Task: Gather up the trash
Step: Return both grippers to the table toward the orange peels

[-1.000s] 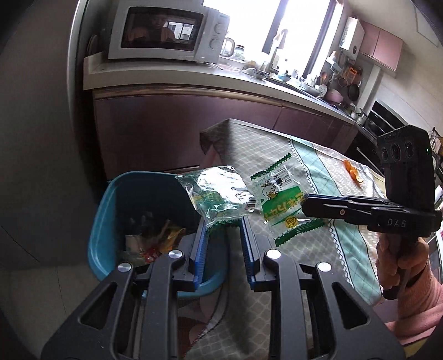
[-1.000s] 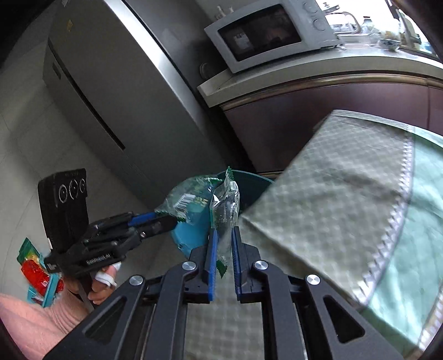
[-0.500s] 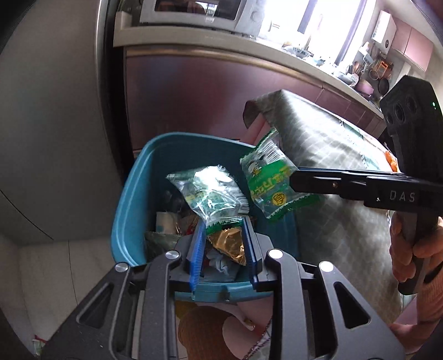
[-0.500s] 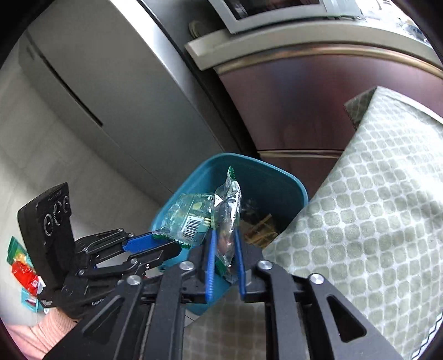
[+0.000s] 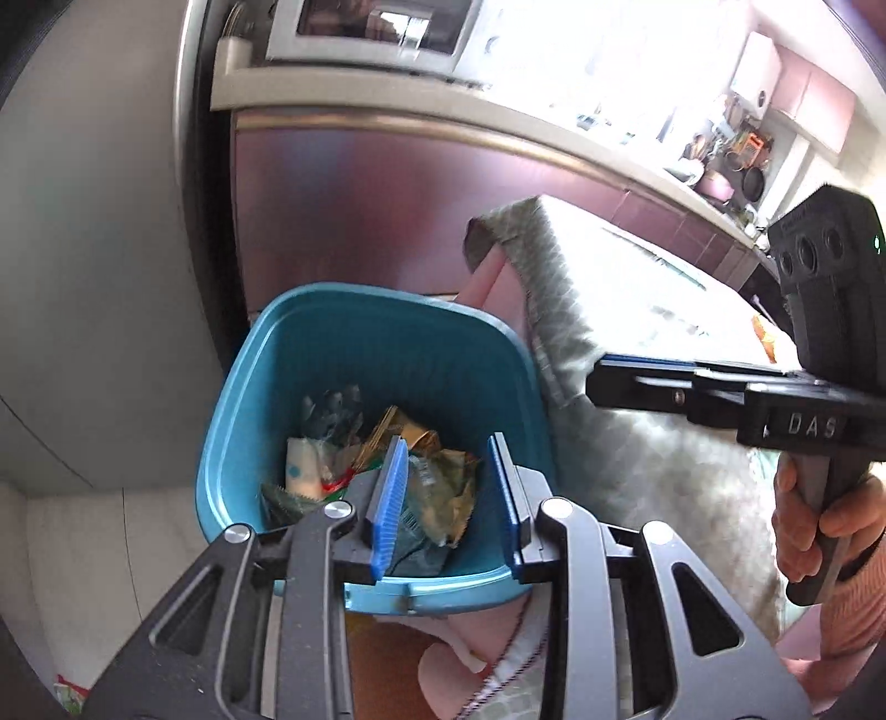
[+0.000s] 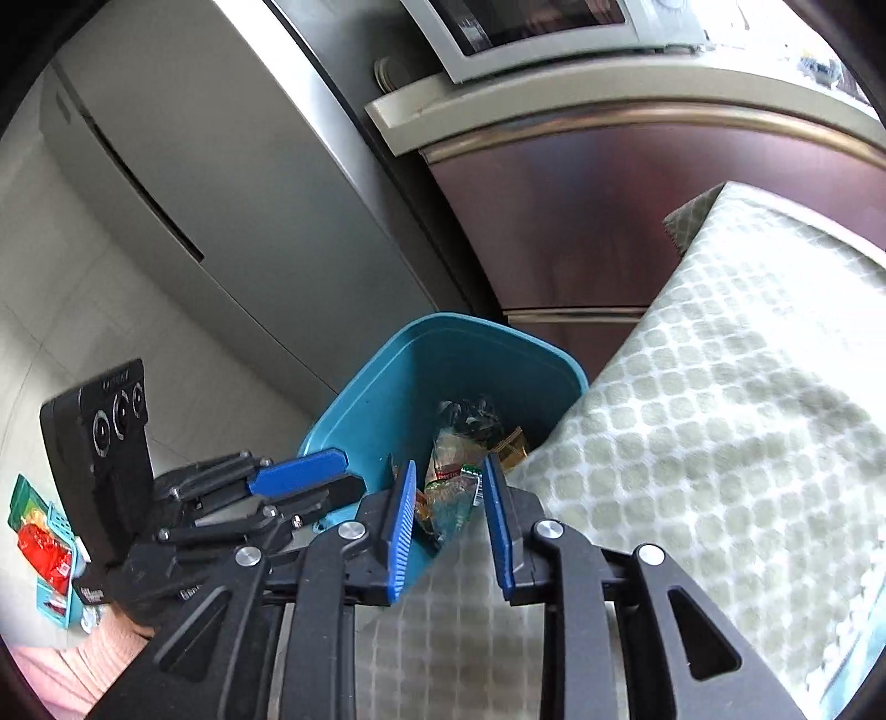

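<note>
Bench (image 6: 720, 443): covered by checked cloth, bin just beside its edge | Teal trash bin (image 5: 310, 399): on the floor, crumpled wrappers (image 5: 437, 487) piled inside | Left claw (image 5: 448, 493): above bin, jaws spread, just been opening, nothing between them | Right claw (image 6: 448, 520): at bin rim, jaws spread, just been opening, nothing pinched

I see a microwave (image 5: 382, 27) at the top of the frame on a pale counter (image 5: 354, 94) above maroon cabinet fronts (image 5: 387, 205). A grey fridge (image 6: 183, 183) fills my upper left. A checked green cloth (image 6: 720, 443) covers the tabletop on the right.
</note>
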`<state>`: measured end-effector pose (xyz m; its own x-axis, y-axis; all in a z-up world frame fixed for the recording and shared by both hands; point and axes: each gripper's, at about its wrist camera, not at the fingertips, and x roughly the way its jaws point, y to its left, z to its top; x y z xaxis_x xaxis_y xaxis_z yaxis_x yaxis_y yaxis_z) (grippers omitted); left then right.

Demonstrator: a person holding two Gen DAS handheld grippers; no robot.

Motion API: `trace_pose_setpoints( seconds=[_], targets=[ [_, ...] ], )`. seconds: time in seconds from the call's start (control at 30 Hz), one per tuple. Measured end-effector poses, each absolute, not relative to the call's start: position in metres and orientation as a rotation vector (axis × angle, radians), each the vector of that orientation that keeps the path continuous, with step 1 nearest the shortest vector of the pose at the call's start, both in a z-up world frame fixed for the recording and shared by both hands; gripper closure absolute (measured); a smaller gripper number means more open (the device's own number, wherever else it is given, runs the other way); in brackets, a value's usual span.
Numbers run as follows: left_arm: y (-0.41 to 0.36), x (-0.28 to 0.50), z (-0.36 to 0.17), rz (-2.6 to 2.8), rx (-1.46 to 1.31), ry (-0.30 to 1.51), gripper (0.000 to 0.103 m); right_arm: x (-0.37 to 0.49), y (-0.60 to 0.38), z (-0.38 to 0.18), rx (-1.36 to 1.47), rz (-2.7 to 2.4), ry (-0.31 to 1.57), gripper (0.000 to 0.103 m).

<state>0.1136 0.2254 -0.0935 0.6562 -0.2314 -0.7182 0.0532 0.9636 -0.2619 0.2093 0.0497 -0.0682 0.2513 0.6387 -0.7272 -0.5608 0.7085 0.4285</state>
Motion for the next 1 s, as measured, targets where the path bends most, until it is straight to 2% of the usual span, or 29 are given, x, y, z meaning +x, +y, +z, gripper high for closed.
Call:
trace_pose_setpoints(
  seconds=[0.47,0.63,0.9,1.0],
  targets=[
    [0.139,0.097,-0.037,-0.371,-0.156,0.715,0.065,0.151,-0.058,-0.023,0.08,0.668,0.857,0.072],
    [0.083,0.096,-0.034,-0.482,-0.113,0.725,0.063,0.13,-0.119,-0.016,0.089,0.547,0.822,0.067],
    [-0.014,0.1,-0.041,-0.64,-0.042,0.762,0.057,0.111,-0.213,-0.015,0.159,0.359,0.796,0.065],
    [-0.047,0.103,-0.044,-0.682,-0.014,0.779,0.055,0.107,-0.239,-0.016,0.17,0.302,0.783,0.059]
  ],
)
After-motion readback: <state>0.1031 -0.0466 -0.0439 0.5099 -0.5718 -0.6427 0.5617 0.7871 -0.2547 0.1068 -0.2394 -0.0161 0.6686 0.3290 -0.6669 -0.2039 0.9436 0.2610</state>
